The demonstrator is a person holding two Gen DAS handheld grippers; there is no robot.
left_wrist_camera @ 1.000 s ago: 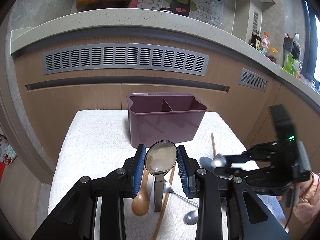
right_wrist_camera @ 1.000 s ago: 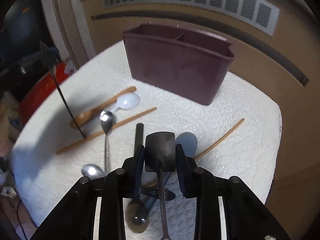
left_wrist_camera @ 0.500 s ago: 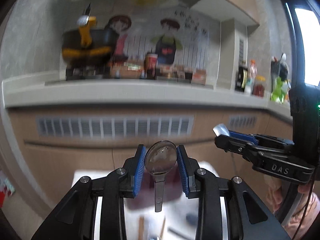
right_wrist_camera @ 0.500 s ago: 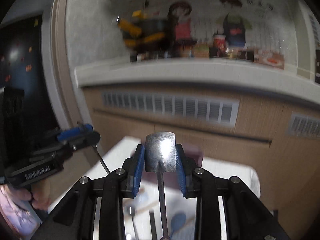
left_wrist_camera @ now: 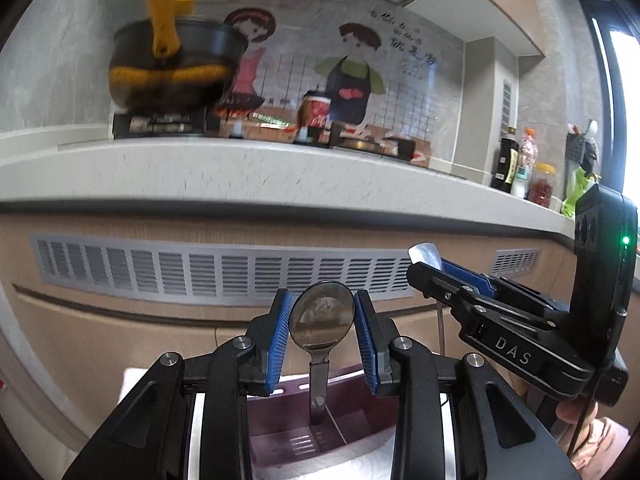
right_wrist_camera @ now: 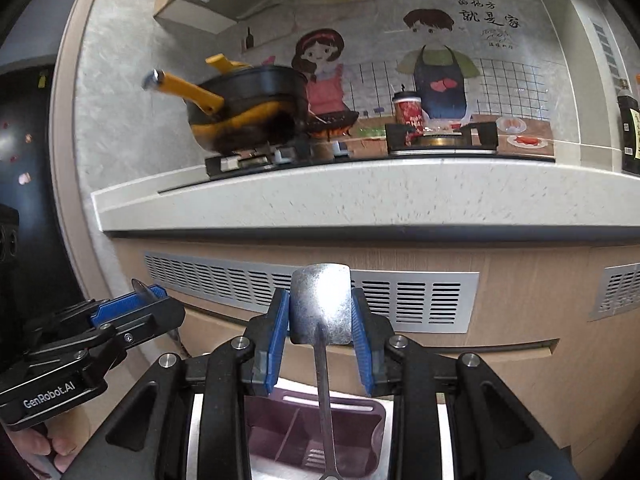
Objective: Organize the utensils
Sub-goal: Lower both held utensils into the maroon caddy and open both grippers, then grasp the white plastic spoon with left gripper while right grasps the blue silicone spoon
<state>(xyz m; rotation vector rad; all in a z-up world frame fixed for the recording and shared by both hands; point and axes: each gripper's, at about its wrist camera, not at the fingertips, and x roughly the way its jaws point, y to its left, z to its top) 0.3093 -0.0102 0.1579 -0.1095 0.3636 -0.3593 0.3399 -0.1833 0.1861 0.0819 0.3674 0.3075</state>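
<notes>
My left gripper (left_wrist_camera: 322, 340) is shut on a round metal ladle (left_wrist_camera: 322, 320), bowl up, its handle hanging down over the purple utensil holder (left_wrist_camera: 316, 436). My right gripper (right_wrist_camera: 320, 340) is shut on a square-bowled metal spoon (right_wrist_camera: 320, 304), bowl up, handle hanging over the purple holder (right_wrist_camera: 304, 436), which has a divider and slotted floor. Each gripper shows in the other's view: the right gripper (left_wrist_camera: 428, 268) at right, the left gripper (right_wrist_camera: 156, 300) at left. Both are held above the holder.
The holder stands on a white towel (left_wrist_camera: 132, 380). Behind is a wooden cabinet front with a grey vent grille (left_wrist_camera: 200, 272), and a white counter edge (right_wrist_camera: 360, 200) above it with a black and yellow pot (right_wrist_camera: 248, 112) and bottles (left_wrist_camera: 520, 168).
Both grippers have lifted their utensils off the towel and tilted up, so the bowls point up and the handles hang over the holder. The loose utensils on the towel have dropped out of view.
</notes>
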